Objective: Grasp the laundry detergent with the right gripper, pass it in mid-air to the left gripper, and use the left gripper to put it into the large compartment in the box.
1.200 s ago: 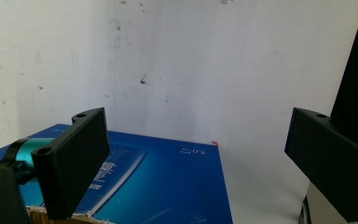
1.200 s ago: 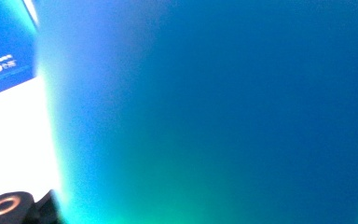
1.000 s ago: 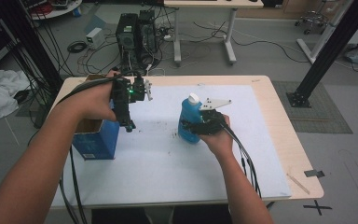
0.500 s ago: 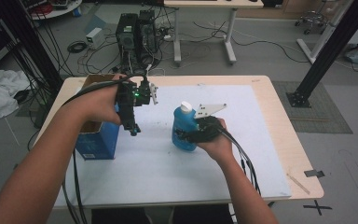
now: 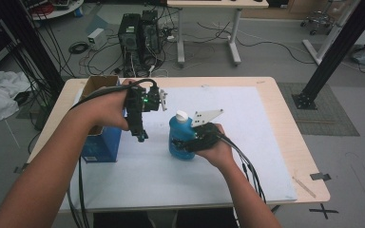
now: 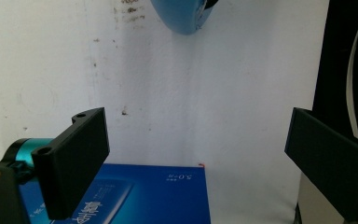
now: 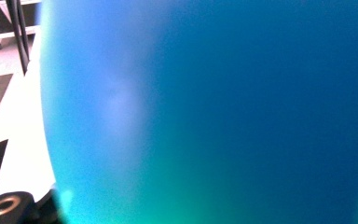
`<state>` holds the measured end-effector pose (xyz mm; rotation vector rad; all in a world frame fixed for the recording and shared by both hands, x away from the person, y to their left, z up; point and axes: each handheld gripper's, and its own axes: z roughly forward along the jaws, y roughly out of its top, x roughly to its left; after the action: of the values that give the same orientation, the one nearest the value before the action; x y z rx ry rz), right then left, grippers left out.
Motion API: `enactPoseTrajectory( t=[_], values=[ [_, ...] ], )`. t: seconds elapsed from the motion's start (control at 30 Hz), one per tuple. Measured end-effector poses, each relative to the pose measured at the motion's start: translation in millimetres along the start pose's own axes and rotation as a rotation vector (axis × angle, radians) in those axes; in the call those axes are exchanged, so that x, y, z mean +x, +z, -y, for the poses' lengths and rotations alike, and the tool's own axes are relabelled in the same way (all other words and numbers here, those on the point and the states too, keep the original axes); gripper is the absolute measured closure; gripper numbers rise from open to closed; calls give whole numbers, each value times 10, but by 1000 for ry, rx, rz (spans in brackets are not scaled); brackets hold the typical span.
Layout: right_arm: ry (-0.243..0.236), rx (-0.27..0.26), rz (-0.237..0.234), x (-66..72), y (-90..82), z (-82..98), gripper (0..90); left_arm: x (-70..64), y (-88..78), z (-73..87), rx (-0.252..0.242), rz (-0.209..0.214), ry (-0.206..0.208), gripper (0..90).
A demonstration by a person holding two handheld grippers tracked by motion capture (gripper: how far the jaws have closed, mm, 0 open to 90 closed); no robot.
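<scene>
On the desk (image 5: 285, 142), a white mat (image 5: 247, 156) lies mostly bare toward the right edge. Left claw (image 5: 141, 135) hangs released beside the blue box (image 5: 100, 145); right claw (image 5: 183, 142) grasps the blue bottle (image 5: 180, 137).

We reach both forearms in from the near edge. Our left tongs (image 5: 141, 135) hang pointing downward, jaws spread wide with nothing between them. Our right tongs (image 5: 183, 142), lower and level, point leftward, jaws clamped, grey plate uppermost.

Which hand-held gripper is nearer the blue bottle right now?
Right. The right hand-held gripper is clamped on the blue bottle, holding it upright. The left hand-held gripper hangs open beside it, apart, near the blue box.
</scene>
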<state>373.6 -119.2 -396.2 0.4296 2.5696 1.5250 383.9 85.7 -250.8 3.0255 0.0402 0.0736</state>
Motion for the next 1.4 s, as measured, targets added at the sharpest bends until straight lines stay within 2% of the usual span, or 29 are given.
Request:
enactPoseTrajectory(
  t=[0.3,0.77,1.17,1.4],
  values=[
    [-61,22,-73,102,158,-72,465,-66,10,-37,-4,4,22,63],
    [-109,24,-168,237,319,-181,465,-180,59,-97,-9,16,57,63],
    [-130,13,-209,318,372,-282,465,-255,99,-227,-6,23,102,63],
    [-140,12,-217,352,389,-336,465,-279,144,-280,-1,29,114,63]
  ],
)
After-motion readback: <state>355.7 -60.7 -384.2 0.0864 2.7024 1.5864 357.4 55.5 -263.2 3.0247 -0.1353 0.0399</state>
